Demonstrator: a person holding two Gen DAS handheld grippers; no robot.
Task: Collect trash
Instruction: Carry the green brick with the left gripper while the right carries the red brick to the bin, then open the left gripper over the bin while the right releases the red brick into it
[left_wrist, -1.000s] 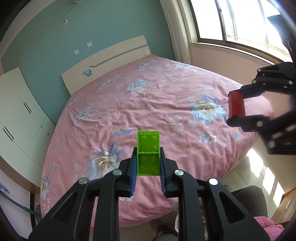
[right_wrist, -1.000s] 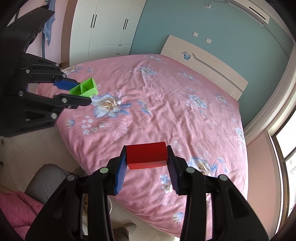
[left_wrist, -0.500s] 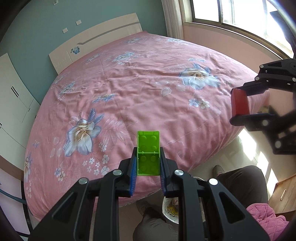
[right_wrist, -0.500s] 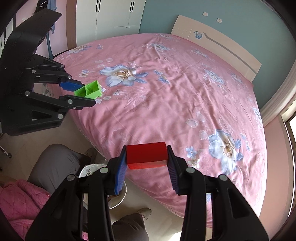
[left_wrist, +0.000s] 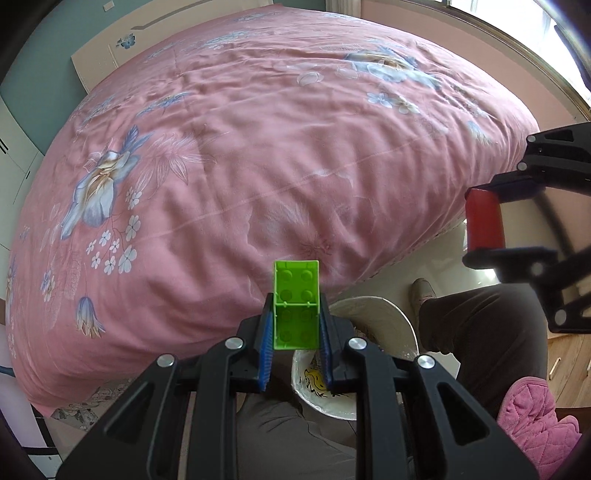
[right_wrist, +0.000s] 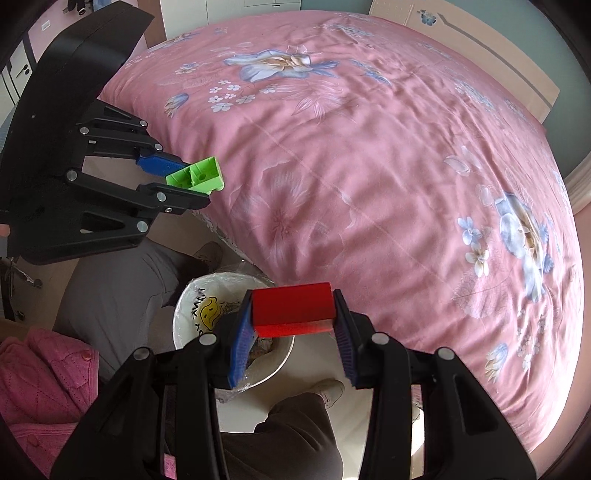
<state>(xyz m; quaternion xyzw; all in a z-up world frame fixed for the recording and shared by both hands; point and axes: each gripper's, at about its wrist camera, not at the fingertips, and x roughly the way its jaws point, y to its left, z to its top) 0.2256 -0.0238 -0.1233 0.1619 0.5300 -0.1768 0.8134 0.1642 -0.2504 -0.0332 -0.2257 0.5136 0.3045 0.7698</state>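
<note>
My left gripper (left_wrist: 296, 325) is shut on a green toy brick (left_wrist: 296, 302), held over the bed's edge, just above a white trash bin (left_wrist: 373, 314) on the floor. My right gripper (right_wrist: 291, 325) is shut on a red block (right_wrist: 292, 308), held above the same bin (right_wrist: 192, 306), which has a yellow smiley face inside. The left gripper (right_wrist: 184, 186) with the green brick (right_wrist: 197, 177) shows at the left of the right wrist view. The right gripper (left_wrist: 491, 225) with the red block (left_wrist: 482, 219) shows at the right of the left wrist view.
A bed with a pink floral cover (left_wrist: 258, 147) fills most of both views. The person's legs in dark trousers (right_wrist: 122, 288) and pink slippers (left_wrist: 532, 417) flank the bin. A wooden drawer unit (left_wrist: 569, 365) stands at the right.
Both grippers have tilted down and pulled back from over the bed toward the floor. The trash bin has come into view below them. Both still hold their blocks.
</note>
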